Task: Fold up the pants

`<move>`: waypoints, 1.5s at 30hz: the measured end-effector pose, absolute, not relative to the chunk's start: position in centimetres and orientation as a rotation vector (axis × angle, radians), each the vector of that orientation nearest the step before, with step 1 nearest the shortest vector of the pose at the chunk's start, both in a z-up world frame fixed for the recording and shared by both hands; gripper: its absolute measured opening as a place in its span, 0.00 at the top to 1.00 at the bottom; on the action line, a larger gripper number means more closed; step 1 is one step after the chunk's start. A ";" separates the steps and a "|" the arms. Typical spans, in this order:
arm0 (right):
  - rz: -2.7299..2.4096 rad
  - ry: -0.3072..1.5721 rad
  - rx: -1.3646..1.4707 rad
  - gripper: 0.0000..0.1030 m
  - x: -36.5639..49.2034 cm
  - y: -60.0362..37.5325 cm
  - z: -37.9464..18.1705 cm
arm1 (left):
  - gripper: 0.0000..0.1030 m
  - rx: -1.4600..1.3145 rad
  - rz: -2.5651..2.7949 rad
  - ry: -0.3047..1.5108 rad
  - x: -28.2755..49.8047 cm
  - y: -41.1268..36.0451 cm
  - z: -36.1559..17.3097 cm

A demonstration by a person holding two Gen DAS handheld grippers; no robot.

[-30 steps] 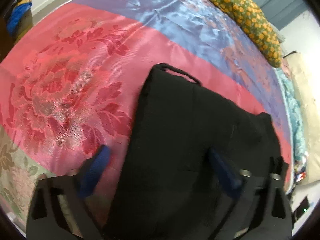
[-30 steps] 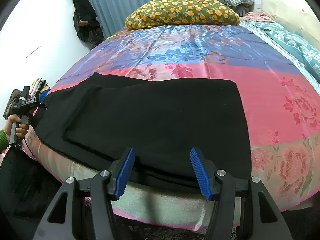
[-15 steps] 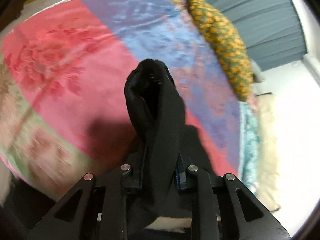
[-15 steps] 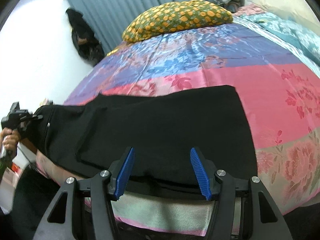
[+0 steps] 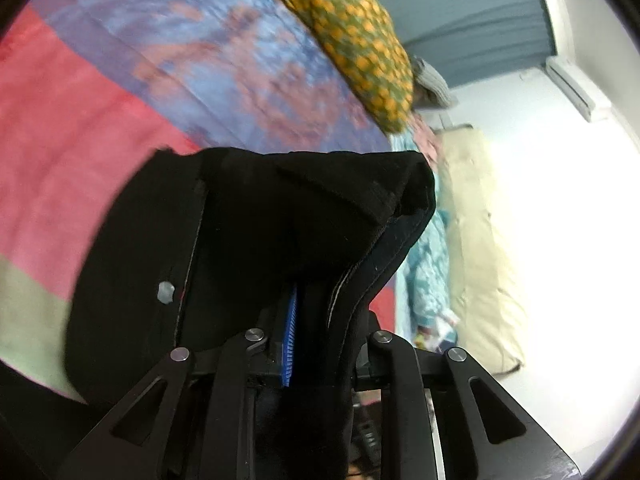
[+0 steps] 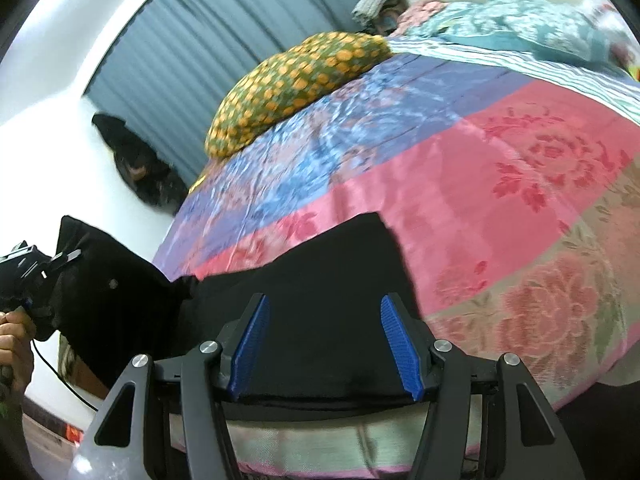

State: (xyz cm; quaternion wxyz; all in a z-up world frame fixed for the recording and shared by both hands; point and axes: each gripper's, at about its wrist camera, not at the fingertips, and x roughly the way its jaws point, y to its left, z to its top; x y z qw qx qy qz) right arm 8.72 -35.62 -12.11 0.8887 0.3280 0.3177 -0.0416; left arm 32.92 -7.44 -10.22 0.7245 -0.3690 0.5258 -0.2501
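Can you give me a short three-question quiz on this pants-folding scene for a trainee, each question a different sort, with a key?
1. True or false: the left gripper is shut on the black fabric pants.
2. Multiple choice: where do the right gripper's blue ribbed pads stand?
A. Clamped on the pillow
B. Apart, over the pants edge near the bed's front
C. Shut with nothing between them
3. Fill in: the green pillow with orange spots lies at the far end of the ___ and pink floral satin bedspread.

Key: 1 true; 2 B; 3 blue.
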 end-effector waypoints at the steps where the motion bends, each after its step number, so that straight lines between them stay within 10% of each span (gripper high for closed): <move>1: -0.096 0.651 0.694 0.43 8.4 -36.1 -12.1 | 0.84 -0.806 -0.568 1.171 32.9 -9.2 -10.4; 18: -0.196 0.578 0.876 0.43 5.3 -41.6 -13.0 | 0.81 -0.354 -0.534 1.330 29.9 -27.9 -17.6; 27: -0.242 0.452 0.993 0.43 2.9 -44.0 -13.1 | 0.49 -0.209 -0.764 1.400 27.2 -33.0 -18.4; 36: -0.057 0.515 0.997 0.43 4.3 -44.0 -13.1 | 0.37 -0.117 -0.644 1.127 25.0 -19.1 -11.5; 45: 0.382 0.852 0.374 0.43 13.9 -37.2 -10.9 | 0.37 -0.252 -0.405 1.138 22.3 -5.2 -13.9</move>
